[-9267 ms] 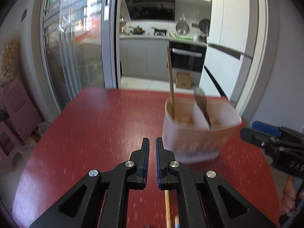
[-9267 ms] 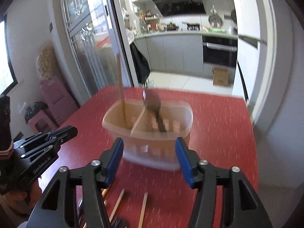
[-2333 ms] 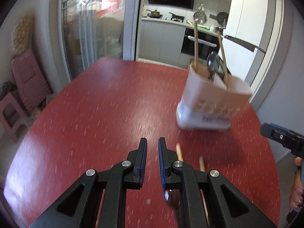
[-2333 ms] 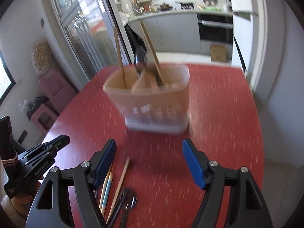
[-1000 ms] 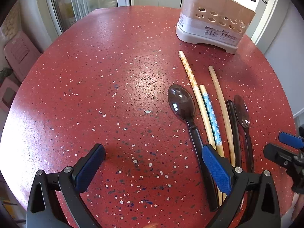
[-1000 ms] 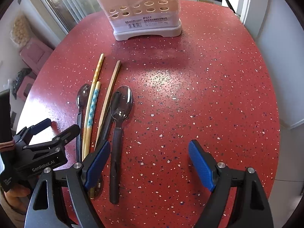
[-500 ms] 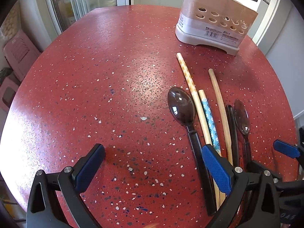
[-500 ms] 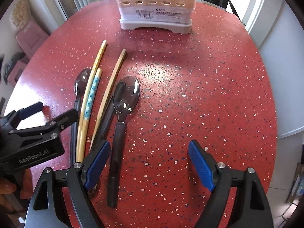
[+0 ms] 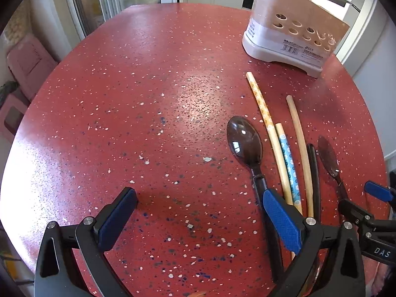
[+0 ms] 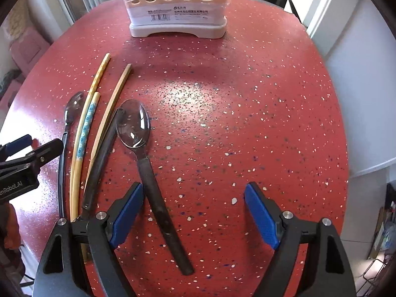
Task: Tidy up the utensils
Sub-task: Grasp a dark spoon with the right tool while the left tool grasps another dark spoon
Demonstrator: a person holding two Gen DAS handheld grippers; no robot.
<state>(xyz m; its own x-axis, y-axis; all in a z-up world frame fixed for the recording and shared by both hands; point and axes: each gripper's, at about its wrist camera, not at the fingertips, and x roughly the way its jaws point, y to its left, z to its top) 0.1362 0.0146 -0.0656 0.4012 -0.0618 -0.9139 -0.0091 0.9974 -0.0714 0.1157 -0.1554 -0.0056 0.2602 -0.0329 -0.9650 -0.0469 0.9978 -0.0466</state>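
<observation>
A beige perforated utensil holder [image 9: 294, 27] [image 10: 177, 2] stands at the far side of the red speckled table [image 9: 148, 99]. Loose on the table lie a large dark spoon [image 10: 138, 136] [image 9: 331, 158], a second dark spoon [image 9: 245, 143] [image 10: 70, 113], a black stick [image 10: 104, 153] [image 9: 314, 173] and three chopsticks, one with a blue pattern [image 10: 85, 128] [image 9: 288, 158]. My right gripper [image 10: 193, 212] is open, low over the large spoon's handle, which crosses by its left finger. My left gripper [image 9: 198, 217] is open and empty, its right finger over the second spoon's handle.
The table [image 10: 247, 123] is round with its edge close on the right, where a white wall [image 10: 366, 74] stands. A pink stool [image 9: 27, 59] is on the floor at left. Glass doors and a kitchen lie beyond the holder.
The right gripper has moved forward and down over the large spoon, whose handle now lies between its fingers. The left gripper has edged closer to the table. Both stay open.
</observation>
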